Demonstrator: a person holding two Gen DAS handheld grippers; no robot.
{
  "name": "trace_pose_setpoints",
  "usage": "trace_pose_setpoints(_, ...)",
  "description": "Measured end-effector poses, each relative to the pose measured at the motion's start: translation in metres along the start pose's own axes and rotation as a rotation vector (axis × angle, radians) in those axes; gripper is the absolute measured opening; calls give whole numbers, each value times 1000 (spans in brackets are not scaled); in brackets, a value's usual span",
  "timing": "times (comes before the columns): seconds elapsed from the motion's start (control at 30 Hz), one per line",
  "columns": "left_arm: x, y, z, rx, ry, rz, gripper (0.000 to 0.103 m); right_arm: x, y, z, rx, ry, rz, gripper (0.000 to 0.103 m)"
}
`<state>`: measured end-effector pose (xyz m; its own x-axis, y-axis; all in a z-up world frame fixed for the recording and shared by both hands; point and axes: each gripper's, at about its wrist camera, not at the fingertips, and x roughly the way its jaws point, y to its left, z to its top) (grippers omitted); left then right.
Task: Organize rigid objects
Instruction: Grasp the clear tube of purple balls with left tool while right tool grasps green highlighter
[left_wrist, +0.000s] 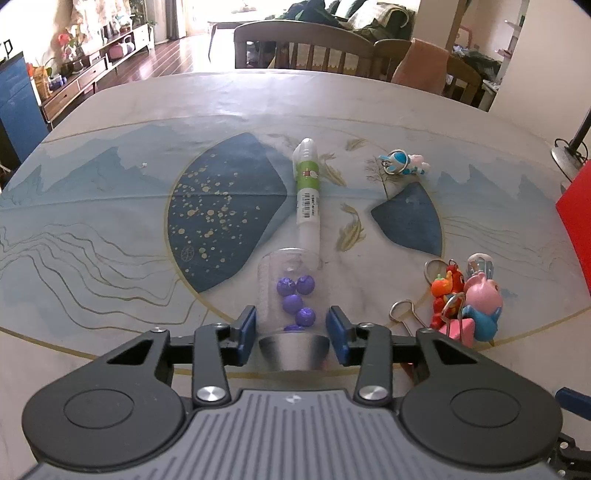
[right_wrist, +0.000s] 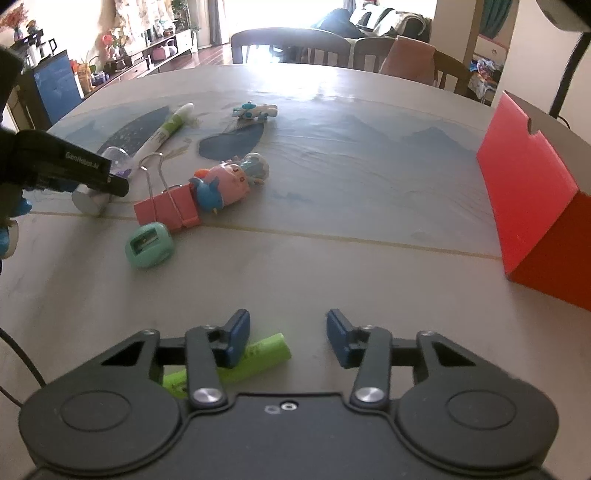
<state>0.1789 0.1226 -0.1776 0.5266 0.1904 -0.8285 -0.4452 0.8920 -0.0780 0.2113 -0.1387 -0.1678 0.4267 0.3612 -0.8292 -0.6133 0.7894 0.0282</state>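
Between the blue pads of my left gripper (left_wrist: 291, 328) lies a clear tube (left_wrist: 290, 291) of purple beads, on its side on the bench (left_wrist: 110, 295), its silver cap toward me; the pads look to be meeting its wall, so I count it as grasped. It is smooth and round, so a grip near the cap could let it roll or pivot out and knock the marker (left_wrist: 308, 192) just beyond its far end. My right gripper (right_wrist: 288, 338) stands unclenched and holds nothing, with a green battery (right_wrist: 236, 363) under its left pad; closing off-centre would flick it away. The red box (right_wrist: 535, 206) is well apart.
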Motion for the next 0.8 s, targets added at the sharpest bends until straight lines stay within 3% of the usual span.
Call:
trace_pose_setpoints(0.3,-10,1,0,1,-25,-10,41,-25,-2,-4,69,67,63,47)
trace_pose_setpoints(0.63,-26,-1,-5,14,-40,-37,41,-4,22,-1,66,126,92,45)
trace_pose_setpoints(0.8,-34,-4,-9,20,-38,-49,41,-3,35,-2,7,106,86,29)
